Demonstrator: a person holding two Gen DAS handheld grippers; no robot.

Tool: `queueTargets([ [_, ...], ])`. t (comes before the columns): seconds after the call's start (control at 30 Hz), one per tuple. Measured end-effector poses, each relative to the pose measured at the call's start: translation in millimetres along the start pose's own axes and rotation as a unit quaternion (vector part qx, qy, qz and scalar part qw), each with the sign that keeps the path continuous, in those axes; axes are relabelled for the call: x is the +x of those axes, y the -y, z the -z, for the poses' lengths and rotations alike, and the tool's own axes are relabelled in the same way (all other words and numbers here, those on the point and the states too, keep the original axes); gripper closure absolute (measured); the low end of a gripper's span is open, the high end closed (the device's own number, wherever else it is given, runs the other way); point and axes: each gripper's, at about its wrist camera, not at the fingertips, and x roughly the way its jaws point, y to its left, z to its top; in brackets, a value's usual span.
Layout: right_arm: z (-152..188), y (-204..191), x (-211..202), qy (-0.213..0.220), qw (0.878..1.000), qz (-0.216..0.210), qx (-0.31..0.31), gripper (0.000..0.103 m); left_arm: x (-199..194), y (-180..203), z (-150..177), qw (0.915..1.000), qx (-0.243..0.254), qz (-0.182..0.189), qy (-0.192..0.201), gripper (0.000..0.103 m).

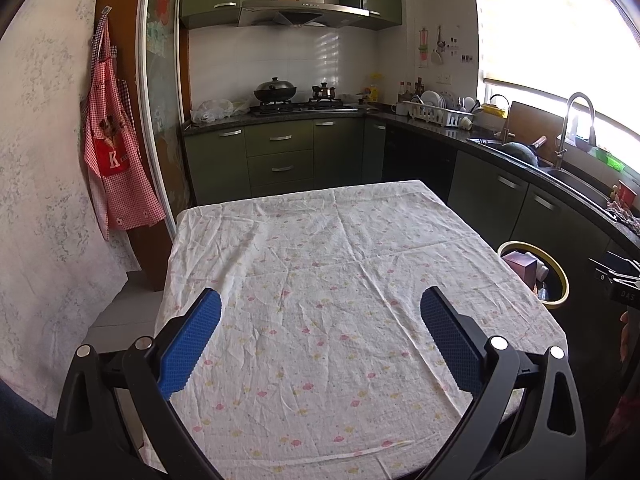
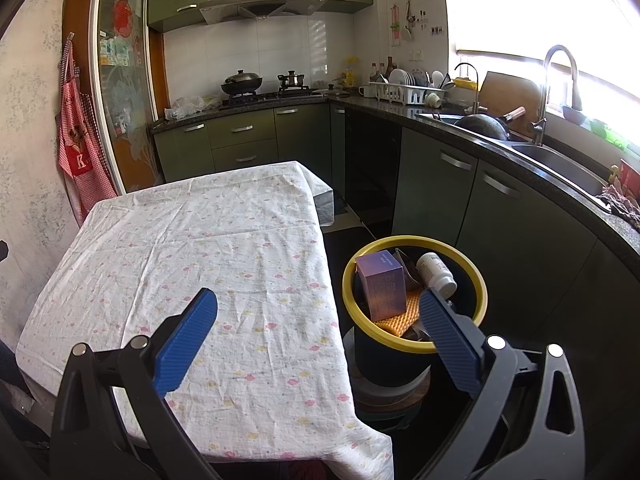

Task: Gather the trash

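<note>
The room was a kitchen with green cabinets (image 1: 280, 148), a dark counter (image 2: 500, 136) running along two walls, a stove with a lidded wok (image 1: 275, 90), a range hood (image 1: 300, 14), a dish rack (image 2: 404, 92), a sink with a tall faucet (image 2: 560, 80) under a bright window, and a red checked apron (image 1: 116, 160) hanging on the left wall. In the foreground stood a table under a wrinkled white tablecloth (image 1: 340, 280) printed with small pink and yellow motifs.

Just beside the table's right edge, lower than the tabletop, sat the trash bin (image 2: 478, 280), dark with a yellow rim, its round mouth facing up. It rested on a round stand whose details were hard to make out.

The left gripper (image 1: 320, 316) hung above the near half of the cloth, pointing toward the stove, its blue-padded fingers spread wide with nothing between them. The right gripper (image 2: 318, 316) hung over the table's right edge, one finger above the cloth and the other (image 2: 448, 328) in front of the bin's near rim; its fingers were also spread wide and held nothing.

Inside the bin, a purple box (image 2: 380, 284) stood tilted against the left wall, its long axis roughly upright. A white bottle (image 2: 436, 274) lay on its side, its long axis slanting from upper left to lower right, and an orange waffle-textured sponge (image 2: 404, 316) lay beneath the box.
</note>
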Motion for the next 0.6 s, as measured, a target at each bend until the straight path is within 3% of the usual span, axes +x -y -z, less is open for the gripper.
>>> queueTargets([
  [0.6,0.0,1.2,1.7,0.0,1.0,0.0,-0.001,0.007,2.1,-0.2,-6.4,1.0,0.009,0.003,0.002,0.005],
])
